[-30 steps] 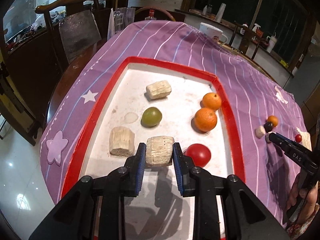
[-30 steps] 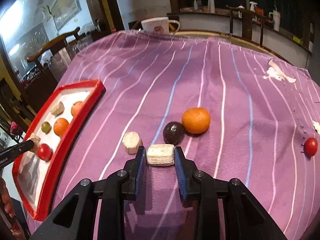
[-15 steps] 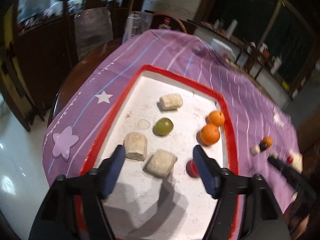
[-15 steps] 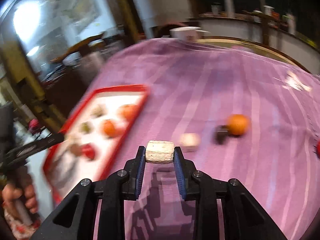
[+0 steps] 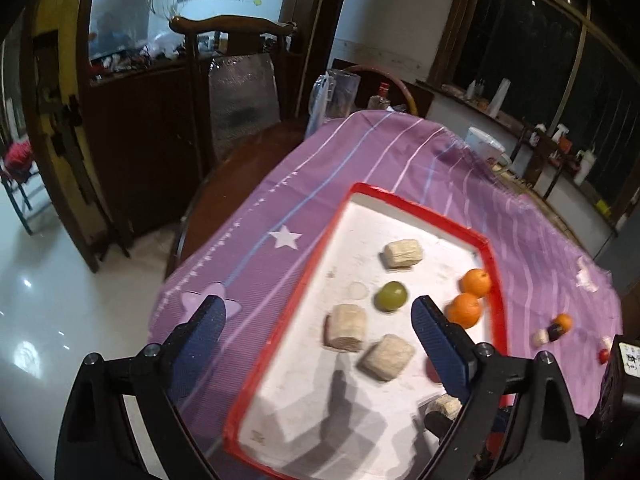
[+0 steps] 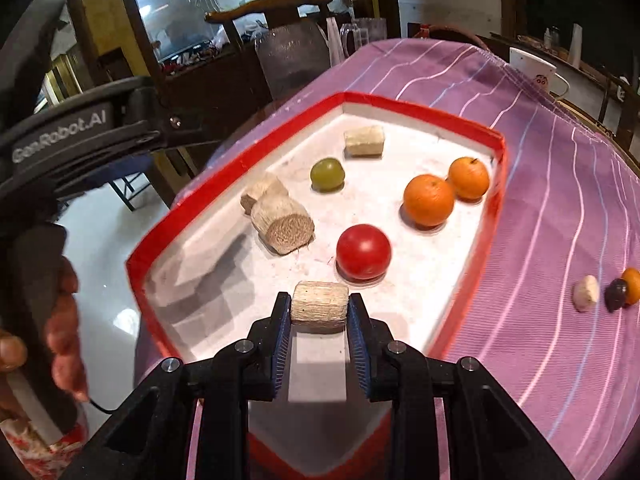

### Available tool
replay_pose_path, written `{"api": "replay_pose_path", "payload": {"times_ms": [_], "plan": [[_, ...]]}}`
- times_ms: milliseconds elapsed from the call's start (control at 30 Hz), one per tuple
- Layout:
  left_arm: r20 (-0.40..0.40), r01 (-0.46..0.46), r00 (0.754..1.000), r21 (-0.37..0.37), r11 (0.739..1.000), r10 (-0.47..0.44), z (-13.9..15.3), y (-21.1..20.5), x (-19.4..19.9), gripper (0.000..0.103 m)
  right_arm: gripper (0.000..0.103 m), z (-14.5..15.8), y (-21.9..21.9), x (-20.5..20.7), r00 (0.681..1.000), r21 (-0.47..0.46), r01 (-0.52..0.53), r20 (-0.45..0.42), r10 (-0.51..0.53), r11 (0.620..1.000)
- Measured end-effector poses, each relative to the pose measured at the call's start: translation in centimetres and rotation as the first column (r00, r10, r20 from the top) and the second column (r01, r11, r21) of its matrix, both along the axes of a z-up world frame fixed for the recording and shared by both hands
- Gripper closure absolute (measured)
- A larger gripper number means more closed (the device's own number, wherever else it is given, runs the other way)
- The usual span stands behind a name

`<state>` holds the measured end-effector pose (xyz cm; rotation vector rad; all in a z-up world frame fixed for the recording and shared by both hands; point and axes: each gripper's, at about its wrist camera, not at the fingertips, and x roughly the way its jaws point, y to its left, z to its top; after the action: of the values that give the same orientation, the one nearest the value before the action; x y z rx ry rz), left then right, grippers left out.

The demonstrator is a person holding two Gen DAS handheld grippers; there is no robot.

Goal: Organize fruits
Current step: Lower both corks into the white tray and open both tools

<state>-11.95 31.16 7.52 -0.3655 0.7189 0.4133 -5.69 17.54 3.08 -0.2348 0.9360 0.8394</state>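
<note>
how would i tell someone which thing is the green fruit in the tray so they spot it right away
Find the red-rimmed white tray on the purple striped cloth. Toward its far end, beside the lone fibrous beige chunk, sits the green fruit. It is the only green thing there: small, round and smooth, unlike the two oranges, the red tomato and the rough beige chunks.

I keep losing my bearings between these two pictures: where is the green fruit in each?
Left wrist view: green fruit, mid-tray, just left of the right-hand blue pad.
Right wrist view: green fruit, upper middle of the tray.
Shared landmark: the two oranges by the red rim.
</note>
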Motion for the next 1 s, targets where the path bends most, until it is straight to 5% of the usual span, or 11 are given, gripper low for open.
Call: {"api": "replay_pose_path", "payload": {"times_ms": [467, 700, 1000], "plan": [[0.004, 0.012, 1.0, 0.136, 0.991, -0.012, 0.1, -1.3, 0.2, 0.009, 0.07, 1.1, -0.2, -1.1, 0.999, 0.04, 0.011, 0.03, -0.013, 0.999], [-0.08, 0.059, 0.996, 0.164, 0.985, -0.046, 0.0, -2.8, 0.8, 0.009, 0.07, 3.1, -2.8, -1.6, 0.996, 0.083, 0.049, 0.075, -0.055, 0.995], [-0.069, 0.11, 0.993, 0.222, 0.969, -0.097, 1.6, -6.1, 0.3, 0.009, 0.069, 3.4, -7.8, -1.5, 0.985, 0.073, 0.135, 0.094, -0.142, 0.988]]}}
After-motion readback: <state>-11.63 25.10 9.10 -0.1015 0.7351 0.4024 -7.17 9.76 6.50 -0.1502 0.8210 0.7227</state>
